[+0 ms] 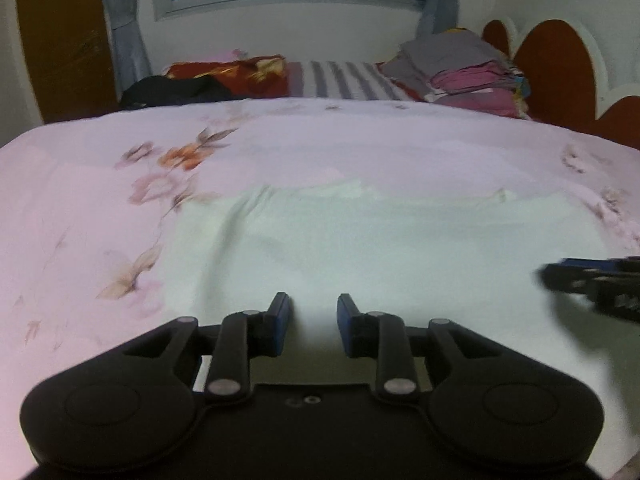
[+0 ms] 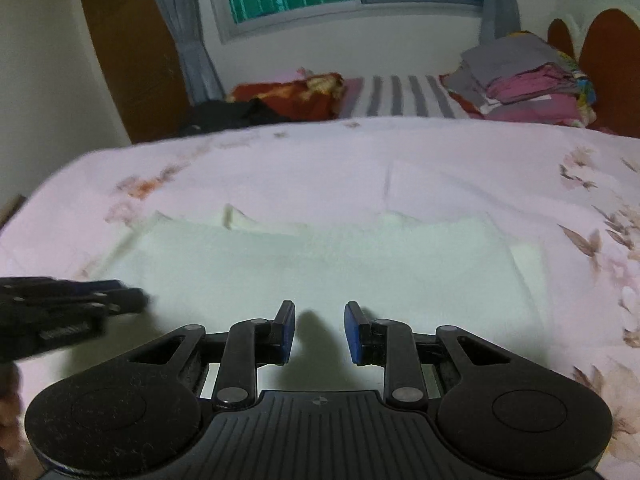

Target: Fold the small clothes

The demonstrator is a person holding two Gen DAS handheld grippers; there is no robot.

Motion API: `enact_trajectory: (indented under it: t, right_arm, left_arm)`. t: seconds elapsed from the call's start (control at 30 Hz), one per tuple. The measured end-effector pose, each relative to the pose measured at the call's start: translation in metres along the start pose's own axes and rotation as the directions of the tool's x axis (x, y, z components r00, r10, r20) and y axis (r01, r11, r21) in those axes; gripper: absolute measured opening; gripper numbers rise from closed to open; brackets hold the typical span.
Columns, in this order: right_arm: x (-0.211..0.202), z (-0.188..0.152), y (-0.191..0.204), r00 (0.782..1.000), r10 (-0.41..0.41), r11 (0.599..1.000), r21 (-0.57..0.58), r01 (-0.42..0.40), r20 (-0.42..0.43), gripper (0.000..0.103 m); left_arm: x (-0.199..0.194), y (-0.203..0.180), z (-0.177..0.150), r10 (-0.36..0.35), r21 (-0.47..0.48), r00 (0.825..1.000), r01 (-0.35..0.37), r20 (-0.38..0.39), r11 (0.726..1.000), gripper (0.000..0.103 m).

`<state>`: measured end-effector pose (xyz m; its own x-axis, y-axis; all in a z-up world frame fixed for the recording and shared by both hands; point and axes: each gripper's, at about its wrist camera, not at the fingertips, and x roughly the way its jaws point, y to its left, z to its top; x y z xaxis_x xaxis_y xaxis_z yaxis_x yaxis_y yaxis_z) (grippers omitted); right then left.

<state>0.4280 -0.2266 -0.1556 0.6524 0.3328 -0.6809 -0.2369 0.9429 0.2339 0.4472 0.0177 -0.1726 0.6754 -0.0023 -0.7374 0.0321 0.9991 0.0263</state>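
On the bed sheet (image 1: 80,208), a pale, pink floral spread, a white cloth (image 1: 380,248) lies flat, occupying the near centre in both wrist views. Its far edge shows small uneven folds. The left gripper (image 1: 313,318) is positioned above the near edge of the cloth (image 2: 320,264), jaws parted, nothing between the blue pads. The right gripper (image 2: 320,326) is likewise above the near edge, jaws parted and empty. Each gripper appears blurred at the side of the other's view: right gripper (image 1: 596,284), left gripper (image 2: 68,304). Whether either touches the cloth cannot be determined. At the far end of the bed: a stack of folded clothes (image 1: 468,72), a striped blanket (image 1: 344,80), a red floral pillow (image 1: 240,74).
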Motion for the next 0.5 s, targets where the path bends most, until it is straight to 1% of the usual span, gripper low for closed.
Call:
enact_trajectory:
  t: [0.1,0.23,0.3,0.37,0.43,0.5]
  right_arm:
    - [-0.003,-0.011,-0.018,0.999,-0.043,0.999,0.01,0.043,-0.011,0.027]
    - [-0.016,-0.022,-0.041,0.994,-0.112,0.994,0.015,0.112,0.008,0.027]
    - [-0.019,-0.027,-0.047,0.99,-0.138,0.99,0.022,0.137,0.016,0.027]
    - [-0.02,-0.03,-0.048,0.989,-0.144,0.989,0.024,0.143,0.024,0.027]
    - [-0.023,-0.028,-0.042,0.987,-0.162,0.987,0.025,0.161,0.018,0.027]
    - [-0.035,-0.027,-0.035,0.992,-0.12,0.991,0.057,0.118,0.04,0.027]
  left_arm:
    - [-0.005,0.012,-0.008,0.014,0.008,1.0,-0.014,0.014,1.0,0.028]
    - [-0.014,0.017,-0.015,0.03,0.028,0.999,-0.031,0.027,0.999,0.028]
    - [-0.015,0.017,-0.014,0.035,0.025,0.999,-0.035,0.021,0.999,0.028]
    - [-0.017,0.014,-0.01,0.046,0.02,0.999,-0.046,0.008,0.999,0.026]
    - [-0.027,0.012,-0.01,0.029,0.012,0.999,-0.03,0.021,0.999,0.025]
    - [-0.04,0.007,-0.014,0.0,0.023,0.999,-0.001,0.045,1.0,0.025]
